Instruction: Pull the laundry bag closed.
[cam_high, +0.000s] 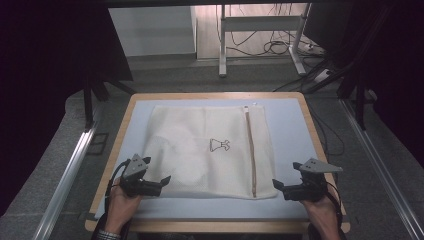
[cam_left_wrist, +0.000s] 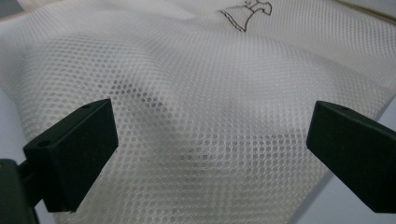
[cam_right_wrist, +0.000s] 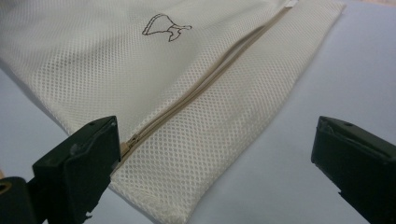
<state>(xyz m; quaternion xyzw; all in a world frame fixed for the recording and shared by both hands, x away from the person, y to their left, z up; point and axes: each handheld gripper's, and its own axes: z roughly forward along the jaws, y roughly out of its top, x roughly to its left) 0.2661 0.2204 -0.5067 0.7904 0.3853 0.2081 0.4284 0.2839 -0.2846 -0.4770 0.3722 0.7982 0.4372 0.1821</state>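
Observation:
A cream mesh laundry bag (cam_high: 200, 150) lies flat on the blue-grey mat (cam_high: 290, 125). It has a small dark printed logo (cam_high: 220, 145) and a beige zipper (cam_high: 251, 155) running along its right side. My left gripper (cam_high: 164, 181) sits at the bag's near left corner, jaws wide apart. In the left gripper view the mesh (cam_left_wrist: 210, 84) spreads below and beyond the open left gripper (cam_left_wrist: 210, 140). My right gripper (cam_high: 278, 185) stands open at the near right corner. In the right gripper view the zipper (cam_right_wrist: 205, 84) ends close to one fingertip (cam_right_wrist: 84, 158), and nothing is gripped.
The mat covers a wooden table (cam_high: 125, 120) whose near edge lies just behind my hands. Bare mat (cam_right_wrist: 299, 107) shows to the right of the bag. A desk frame (cam_high: 222, 45) with loose cables (cam_high: 270, 47) stands beyond the table. Metal rails (cam_high: 70, 170) run along the floor.

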